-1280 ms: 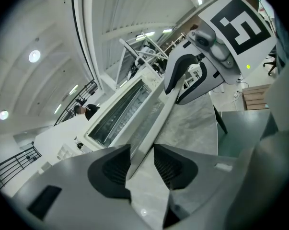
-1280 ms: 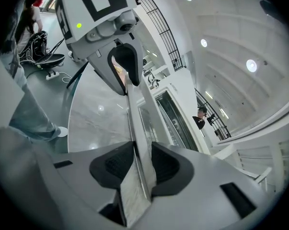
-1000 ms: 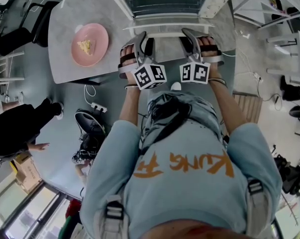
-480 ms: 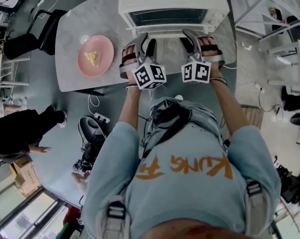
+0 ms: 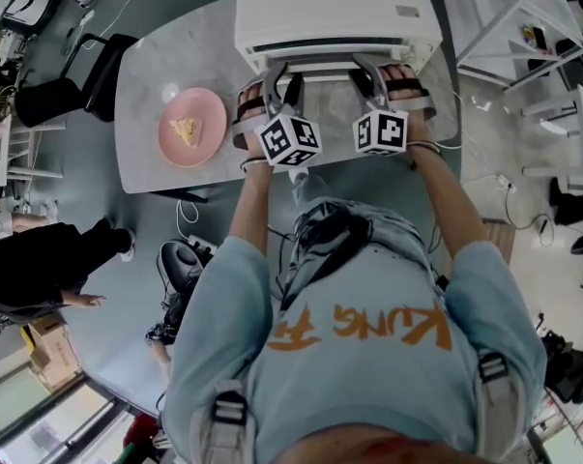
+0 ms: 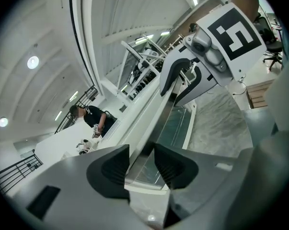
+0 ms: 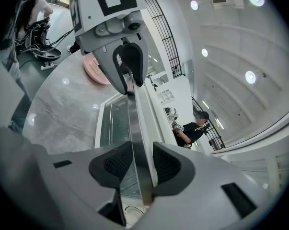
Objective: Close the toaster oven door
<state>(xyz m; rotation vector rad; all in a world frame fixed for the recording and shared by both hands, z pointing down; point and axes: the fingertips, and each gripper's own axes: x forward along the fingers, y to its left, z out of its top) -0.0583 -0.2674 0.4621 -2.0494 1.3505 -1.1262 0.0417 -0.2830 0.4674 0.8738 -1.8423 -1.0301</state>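
The white toaster oven (image 5: 335,13) stands at the far edge of the marble table (image 5: 151,61). Its door is swung up almost against the front, with only a dark slit showing. My left gripper (image 5: 283,73) and right gripper (image 5: 370,66) sit side by side on the door handle (image 5: 325,64). In the left gripper view the metal handle bar (image 6: 156,123) runs between the pads of the left gripper (image 6: 141,159), whose jaws have just widened a little round it. In the right gripper view the right gripper (image 7: 142,164) is shut on the same bar (image 7: 134,123).
A pink plate (image 5: 192,127) with a piece of food lies on the table left of the oven. A black chair (image 5: 64,85) stands beyond the table's left end. A person in black (image 5: 40,264) and a dark bag (image 5: 180,259) are on the floor at the left.
The oven door has swung up from half open to nearly shut. Both grippers have moved up and toward the oven with the handle between their jaws.
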